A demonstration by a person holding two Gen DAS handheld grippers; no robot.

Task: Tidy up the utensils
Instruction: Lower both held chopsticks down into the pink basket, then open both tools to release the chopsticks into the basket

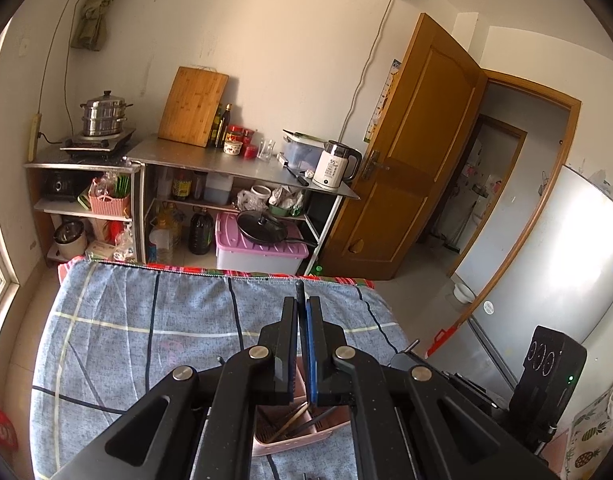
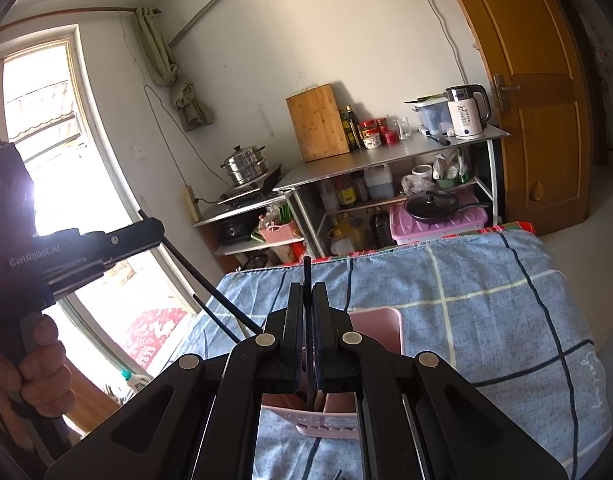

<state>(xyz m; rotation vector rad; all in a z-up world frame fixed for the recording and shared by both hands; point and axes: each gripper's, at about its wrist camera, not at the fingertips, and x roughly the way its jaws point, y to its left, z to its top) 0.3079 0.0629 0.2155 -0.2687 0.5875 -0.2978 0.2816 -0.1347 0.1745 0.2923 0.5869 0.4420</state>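
Note:
My left gripper is shut on thin black chopsticks whose tips stick up past the pads. Under it sits a pink utensil basket with several chopsticks lying inside. In the right wrist view, my right gripper is shut on one black chopstick that stands upright over the same pink basket. At the left of that view a hand holds the left gripper, and its two black chopsticks slant down toward the basket.
The basket rests on a table covered with a blue checked cloth. Behind it stands a metal rack with a cutting board, bottles, a kettle and a steamer pot. A wooden door is on the right, and a window on the left.

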